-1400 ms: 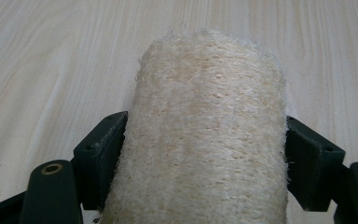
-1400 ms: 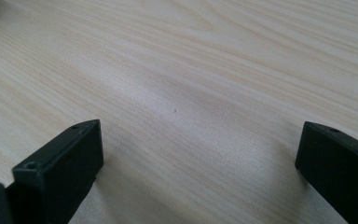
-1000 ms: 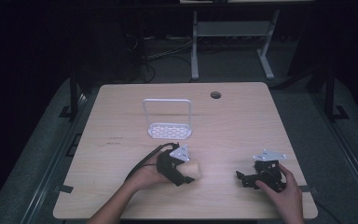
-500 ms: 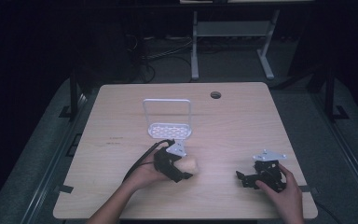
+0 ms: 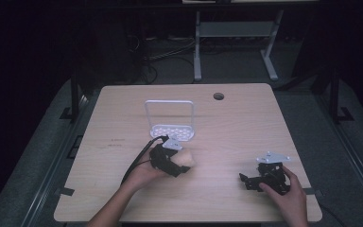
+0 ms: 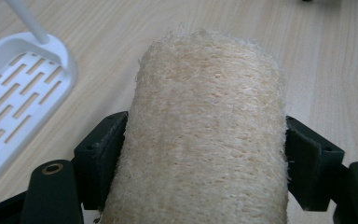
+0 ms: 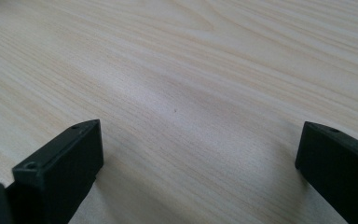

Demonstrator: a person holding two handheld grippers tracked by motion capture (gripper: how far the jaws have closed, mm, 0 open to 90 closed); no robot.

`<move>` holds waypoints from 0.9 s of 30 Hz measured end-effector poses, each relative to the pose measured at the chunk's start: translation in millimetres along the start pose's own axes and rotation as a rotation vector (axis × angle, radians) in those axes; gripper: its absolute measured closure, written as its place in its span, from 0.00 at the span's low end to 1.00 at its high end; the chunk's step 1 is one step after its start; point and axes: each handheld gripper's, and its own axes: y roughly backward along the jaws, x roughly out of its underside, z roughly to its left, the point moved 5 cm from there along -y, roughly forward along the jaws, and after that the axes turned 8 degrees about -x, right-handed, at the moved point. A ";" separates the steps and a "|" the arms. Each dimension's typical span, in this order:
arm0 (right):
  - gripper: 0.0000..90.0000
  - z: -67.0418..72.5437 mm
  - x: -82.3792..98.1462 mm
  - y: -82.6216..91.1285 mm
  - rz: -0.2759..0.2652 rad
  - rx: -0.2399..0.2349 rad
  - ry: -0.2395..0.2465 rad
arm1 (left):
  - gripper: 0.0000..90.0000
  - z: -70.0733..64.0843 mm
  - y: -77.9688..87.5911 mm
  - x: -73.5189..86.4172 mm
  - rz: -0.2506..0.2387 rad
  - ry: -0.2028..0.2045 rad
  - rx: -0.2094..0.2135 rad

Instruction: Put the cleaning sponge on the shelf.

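Now: loofah roll gripped beside the rack, 2nd gripper idle.

From left to right: the white rack, a slotted plastic base with a wire hoop, stands on the pale wood-grain table. Just in front of it, the left gripper clamps a cylindrical loofah roll, coarse, fibrous and straw-coloured, with its 2 black jaws wide and pressed against the roll's flanks. Since 1 second ago this hand has drifted slightly toward the rack, suggesting the roll is being carried there for placement. At right, the right gripper rests on the table, jaws spread wide and empty.
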 end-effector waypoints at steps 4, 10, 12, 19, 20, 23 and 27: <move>0.01 0.0 0.0 0.0 0.000 0.000 0.000 | 0.26 4.9 2.7 0.5 -0.004 0.014 -0.012; 0.01 0.0 0.0 0.0 0.000 0.000 0.000 | 0.26 11.8 4.5 0.9 -0.007 0.031 -0.022; 0.01 0.0 0.0 0.0 0.000 0.000 0.000 | 0.26 14.0 5.6 0.5 -0.010 0.040 -0.024; 0.01 0.0 0.0 0.0 0.000 0.000 0.000 | 0.26 24.7 8.3 -4.6 -0.021 0.045 -0.039; 0.01 0.1 0.0 0.0 0.000 -0.002 0.000 | 0.26 26.2 8.3 -5.4 -0.024 0.049 -0.041; 0.01 0.1 0.0 0.0 0.000 -0.001 0.000 | 0.26 30.6 7.9 -7.0 -0.025 0.051 -0.047; 0.01 0.0 0.0 0.0 0.000 0.000 0.000 | 0.26 35.9 6.7 -10.4 -0.035 0.063 -0.053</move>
